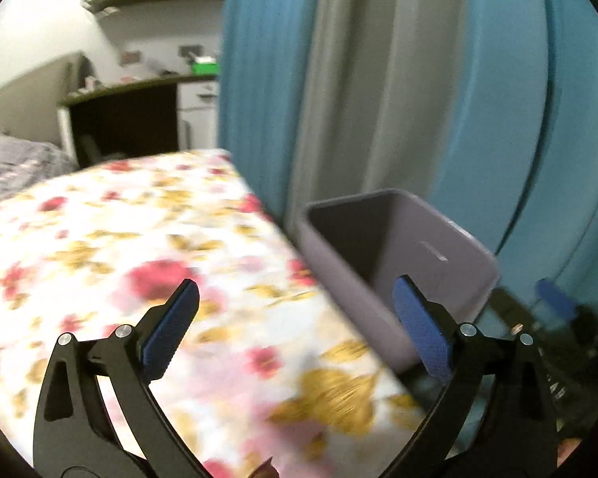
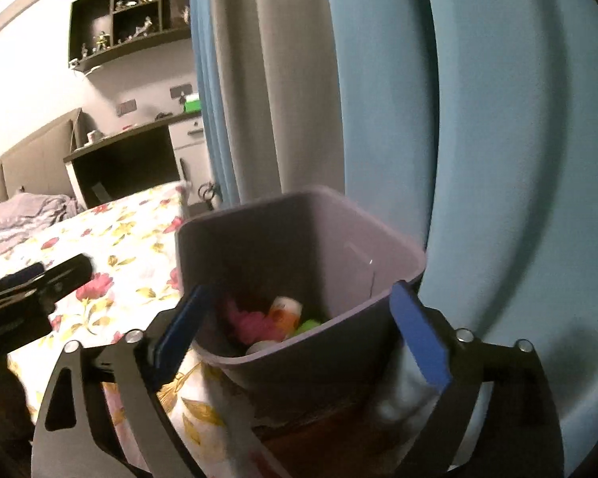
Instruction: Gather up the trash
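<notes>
1. Trash already fills the bottom of the purple bin (image 2: 299, 247): a pink crumpled piece (image 2: 247, 320), an orange-and-white container (image 2: 285, 308) and something lime green (image 2: 309, 324) lie together inside.
2. That bin stands on the floor just beside the long edge of the bed (image 2: 111, 247), its mouth tipped toward the cameras, probably so drops from the bed side fall straight in.
3. Right gripper (image 2: 299, 326) hovers over the near rim, jaws spread wide to either side of the bin's mouth, nothing between the pads; I judge it has let something go here.
4. Left gripper (image 1: 299, 330) is likewise wide open and empty, held over the bed's edge with its right finger overlapping the bin (image 1: 398, 255) in its own view.
5. No loose trash shows on the floral bedsheet (image 1: 119, 239) in either view, though motion blur hides small items.
6. Blue and grey curtains (image 2: 378, 99) hang close behind the bin and could snag a reach on that side; a dark desk (image 2: 119, 159) and wall shelf (image 2: 131, 12) stand well apart, beyond the bed's far end.
</notes>
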Action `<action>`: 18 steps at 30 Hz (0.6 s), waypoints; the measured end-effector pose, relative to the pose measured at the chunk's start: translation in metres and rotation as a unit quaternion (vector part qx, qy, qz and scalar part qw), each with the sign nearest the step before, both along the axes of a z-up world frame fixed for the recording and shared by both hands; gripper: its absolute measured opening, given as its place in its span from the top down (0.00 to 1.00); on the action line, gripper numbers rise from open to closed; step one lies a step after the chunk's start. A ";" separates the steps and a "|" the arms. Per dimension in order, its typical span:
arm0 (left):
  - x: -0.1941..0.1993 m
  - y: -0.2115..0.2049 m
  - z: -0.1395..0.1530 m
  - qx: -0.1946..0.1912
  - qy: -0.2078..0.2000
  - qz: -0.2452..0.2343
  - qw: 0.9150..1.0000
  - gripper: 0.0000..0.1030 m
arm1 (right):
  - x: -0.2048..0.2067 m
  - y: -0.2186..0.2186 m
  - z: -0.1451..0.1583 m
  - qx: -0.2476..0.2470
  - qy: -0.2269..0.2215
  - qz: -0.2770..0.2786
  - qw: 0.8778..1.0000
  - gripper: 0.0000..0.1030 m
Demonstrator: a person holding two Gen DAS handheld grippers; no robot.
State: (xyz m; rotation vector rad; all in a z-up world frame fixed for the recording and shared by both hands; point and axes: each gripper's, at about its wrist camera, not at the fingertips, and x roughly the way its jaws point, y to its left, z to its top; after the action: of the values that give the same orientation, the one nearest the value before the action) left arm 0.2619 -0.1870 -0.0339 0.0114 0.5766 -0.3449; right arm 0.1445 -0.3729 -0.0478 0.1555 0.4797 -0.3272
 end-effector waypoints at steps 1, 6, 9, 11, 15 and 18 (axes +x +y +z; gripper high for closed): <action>-0.008 0.010 0.002 0.007 -0.009 0.016 1.000 0.06 | -0.005 0.007 0.002 -0.007 -0.006 -0.002 1.000 0.05; -0.043 0.057 0.010 0.032 -0.033 0.080 0.996 0.06 | -0.011 0.034 0.004 -0.014 -0.008 0.014 1.000 0.05; -0.065 0.085 0.011 0.029 -0.027 0.098 0.994 0.06 | -0.017 0.056 0.002 -0.017 -0.008 0.027 0.999 0.05; -0.079 0.101 0.012 0.029 -0.029 0.116 0.992 0.06 | -0.023 0.071 0.002 -0.019 -0.009 0.034 0.999 0.05; -0.102 0.123 0.013 0.036 -0.040 0.138 0.989 0.06 | -0.034 0.099 0.006 -0.021 -0.013 0.045 0.999 0.05; -0.117 0.138 0.015 0.041 -0.044 0.150 0.987 0.06 | -0.045 0.119 0.011 -0.023 -0.017 0.054 0.998 0.05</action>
State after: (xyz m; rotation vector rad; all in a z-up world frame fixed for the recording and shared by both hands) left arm 0.1449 -0.0494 -0.0194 0.0192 0.4963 -0.0277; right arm 0.0990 -0.2537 -0.0370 0.0889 0.4449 -0.2297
